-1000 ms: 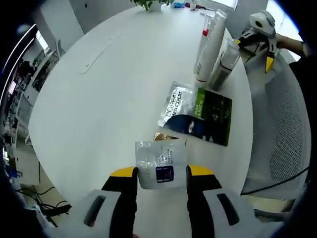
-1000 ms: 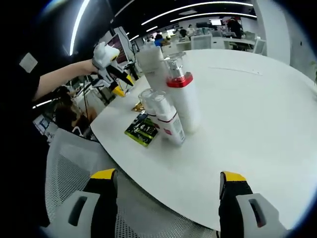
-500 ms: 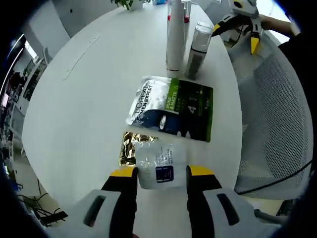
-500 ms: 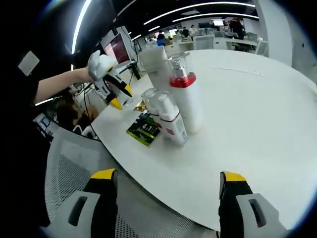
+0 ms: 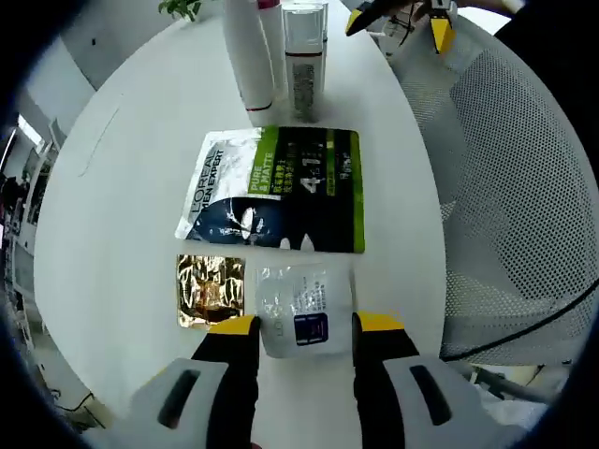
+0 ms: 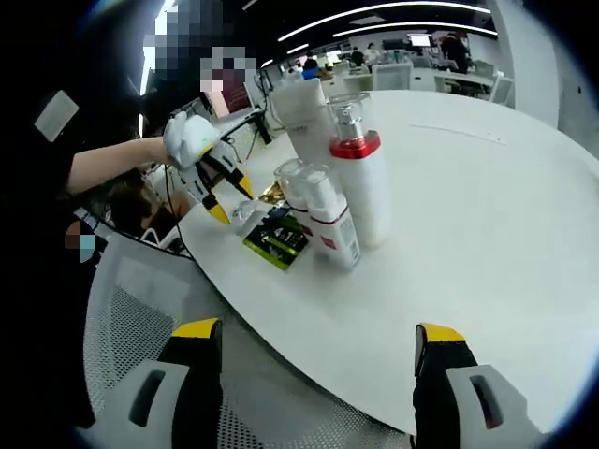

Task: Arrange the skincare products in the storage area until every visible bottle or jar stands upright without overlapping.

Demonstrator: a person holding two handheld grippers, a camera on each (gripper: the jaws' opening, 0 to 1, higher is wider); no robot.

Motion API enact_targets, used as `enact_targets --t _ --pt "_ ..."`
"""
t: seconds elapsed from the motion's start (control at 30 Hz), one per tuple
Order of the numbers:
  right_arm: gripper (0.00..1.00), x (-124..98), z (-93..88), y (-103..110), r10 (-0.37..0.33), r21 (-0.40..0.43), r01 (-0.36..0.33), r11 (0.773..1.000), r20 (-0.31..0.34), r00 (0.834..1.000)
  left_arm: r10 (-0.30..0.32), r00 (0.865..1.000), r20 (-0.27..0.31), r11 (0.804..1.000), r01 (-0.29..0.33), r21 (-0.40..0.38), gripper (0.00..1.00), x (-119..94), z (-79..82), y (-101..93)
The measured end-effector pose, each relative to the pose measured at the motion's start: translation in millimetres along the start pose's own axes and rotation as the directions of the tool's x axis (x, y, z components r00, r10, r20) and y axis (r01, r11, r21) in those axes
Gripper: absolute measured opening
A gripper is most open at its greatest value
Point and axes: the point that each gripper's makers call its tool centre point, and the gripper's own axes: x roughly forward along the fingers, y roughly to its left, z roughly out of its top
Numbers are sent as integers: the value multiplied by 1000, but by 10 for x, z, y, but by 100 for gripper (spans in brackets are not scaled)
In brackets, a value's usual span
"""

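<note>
Left claw (image 5: 304, 325) clenched on one small silver sachet (image 5: 301, 309), held flat just over the desk (image 5: 122, 168). Ahead of it, one green-and-silver sachet (image 5: 276, 192) lying flat, long axis crosswise; to its left, one gold sachet (image 5: 210, 290). Beyond, three upright bottles: white tube (image 5: 245, 56), clear bottle (image 5: 303, 58), red-collared pump bottle (image 6: 360, 182). Right claw (image 6: 318, 351) released, gaping over the desk edge, well apart from the bottles; mesh chair (image 5: 505, 196) alongside.

A round white table (image 6: 487, 243) beside a grey mesh chair (image 5: 505, 187), under ceiling light strips (image 6: 393, 17).
</note>
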Motion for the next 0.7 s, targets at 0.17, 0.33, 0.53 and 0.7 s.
enact_targets --t 0.17,0.33,0.53,0.7 --pt "90 3 -15 13 4 -6 -4 1000 -9 1000 -4 1000 -19 999 4 33 35 36 13 -15" --pt "90 -1 -16 31 9 -9 -9 1000 -10 1000 -22 999 -27 998 24 50 36 84 -15 -8" --pt "90 7 -32 44 12 -18 -12 1000 -21 1000 -22 999 -34 998 25 64 36 88 -13 2" --pt "90 8 -44 54 14 -22 -14 1000 -29 999 -29 999 -34 998 31 63 36 92 -14 -32"
